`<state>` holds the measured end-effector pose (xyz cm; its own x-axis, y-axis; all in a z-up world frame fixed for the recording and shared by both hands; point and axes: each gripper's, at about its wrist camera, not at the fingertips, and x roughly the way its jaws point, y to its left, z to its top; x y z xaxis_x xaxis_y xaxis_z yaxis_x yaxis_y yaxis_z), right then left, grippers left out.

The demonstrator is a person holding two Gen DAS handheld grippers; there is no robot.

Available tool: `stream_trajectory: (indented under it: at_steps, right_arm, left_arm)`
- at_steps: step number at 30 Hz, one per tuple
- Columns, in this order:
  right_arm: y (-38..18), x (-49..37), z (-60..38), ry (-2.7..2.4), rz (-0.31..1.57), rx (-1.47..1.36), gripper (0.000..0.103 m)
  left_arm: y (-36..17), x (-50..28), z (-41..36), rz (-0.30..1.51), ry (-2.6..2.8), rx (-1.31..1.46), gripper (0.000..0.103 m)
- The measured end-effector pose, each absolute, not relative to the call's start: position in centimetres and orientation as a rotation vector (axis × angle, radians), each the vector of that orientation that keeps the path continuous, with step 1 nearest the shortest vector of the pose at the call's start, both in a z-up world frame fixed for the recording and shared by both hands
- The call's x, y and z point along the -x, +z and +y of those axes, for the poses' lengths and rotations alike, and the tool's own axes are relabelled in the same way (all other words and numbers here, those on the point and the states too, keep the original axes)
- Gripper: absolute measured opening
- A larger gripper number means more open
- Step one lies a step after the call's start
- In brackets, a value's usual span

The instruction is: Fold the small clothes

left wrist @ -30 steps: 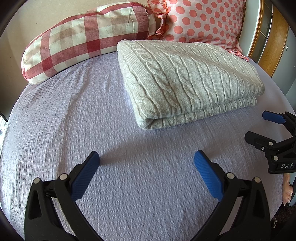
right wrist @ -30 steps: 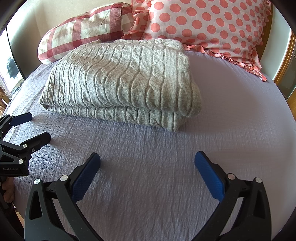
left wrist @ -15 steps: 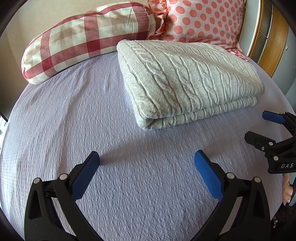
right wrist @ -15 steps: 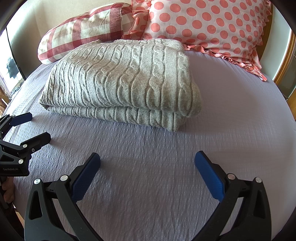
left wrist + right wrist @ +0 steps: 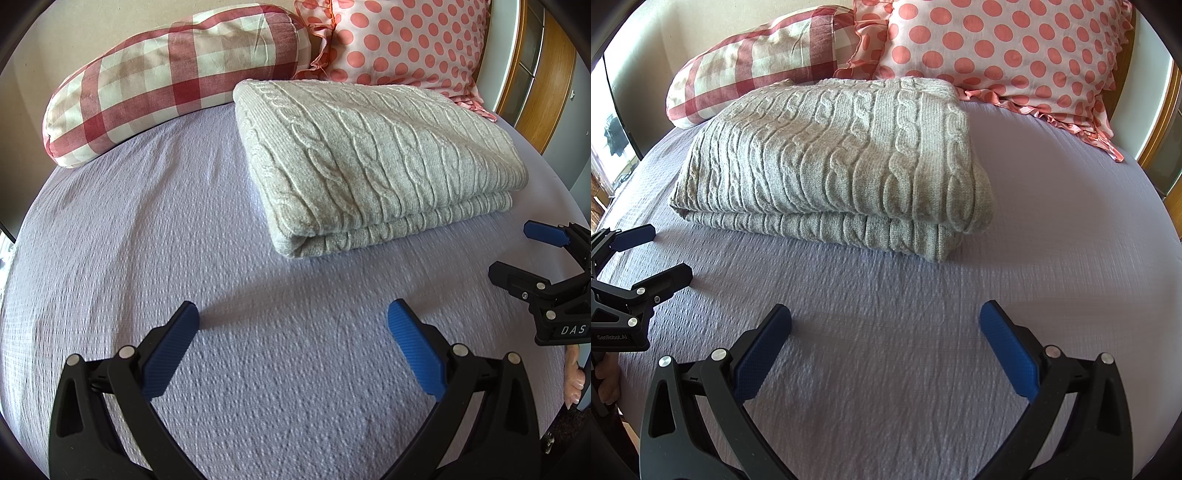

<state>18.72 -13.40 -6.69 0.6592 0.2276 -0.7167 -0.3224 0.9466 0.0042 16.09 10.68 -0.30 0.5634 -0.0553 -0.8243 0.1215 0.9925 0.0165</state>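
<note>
Two grippers are hovering over the lilac bedspread (image 5: 147,229), well short of the sweater (image 5: 369,155): I am holding my left gripper (image 5: 291,321) and right gripper (image 5: 884,319) with jaws spread wide and gripping nothing, apparently because the fold looks finished. The grey cable-knit sweater is lying as a neat, doubled rectangle near the head of the bed, just before the checked bolster (image 5: 162,85) and the polka-dot pillow (image 5: 997,51).
</note>
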Motion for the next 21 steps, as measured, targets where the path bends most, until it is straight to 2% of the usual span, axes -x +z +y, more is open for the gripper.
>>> stream_trajectory:
  at_steps: [21]
  right_arm:
    - [-6.70, -18.78, -13.41, 0.312, 0.792, 0.127, 0.102]
  left_arm:
    - [-0.28, -16.10, 10.53, 0.972, -0.115, -0.079, 0.101]
